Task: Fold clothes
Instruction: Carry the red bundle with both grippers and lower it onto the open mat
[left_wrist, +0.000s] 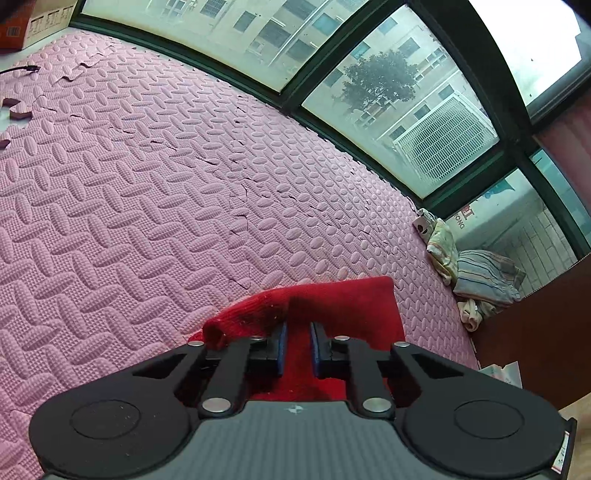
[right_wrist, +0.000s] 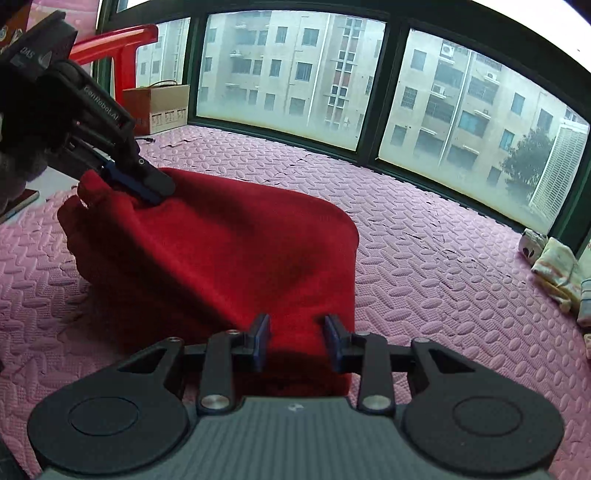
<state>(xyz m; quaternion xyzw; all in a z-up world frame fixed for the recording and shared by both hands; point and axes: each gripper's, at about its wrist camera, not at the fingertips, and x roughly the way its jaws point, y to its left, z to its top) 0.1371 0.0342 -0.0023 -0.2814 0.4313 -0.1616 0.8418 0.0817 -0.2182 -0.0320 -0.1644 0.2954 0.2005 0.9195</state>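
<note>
A red knit garment (right_wrist: 229, 251) lies bunched on the pink foam mat (right_wrist: 424, 251). My left gripper (left_wrist: 297, 330) has its jaws narrowly apart with red cloth (left_wrist: 332, 302) between them at one edge. It also shows in the right wrist view (right_wrist: 147, 188), pressed into the garment's far left corner. My right gripper (right_wrist: 297, 325) is open, its fingers straddling the near edge of the garment, which rises toward the left gripper.
A pile of folded striped and pale clothes (left_wrist: 480, 277) lies by the window at the mat's right end, also in the right wrist view (right_wrist: 557, 273). A cardboard box (right_wrist: 159, 107) and a red chair (right_wrist: 122, 48) stand at the far left. Windows border the mat.
</note>
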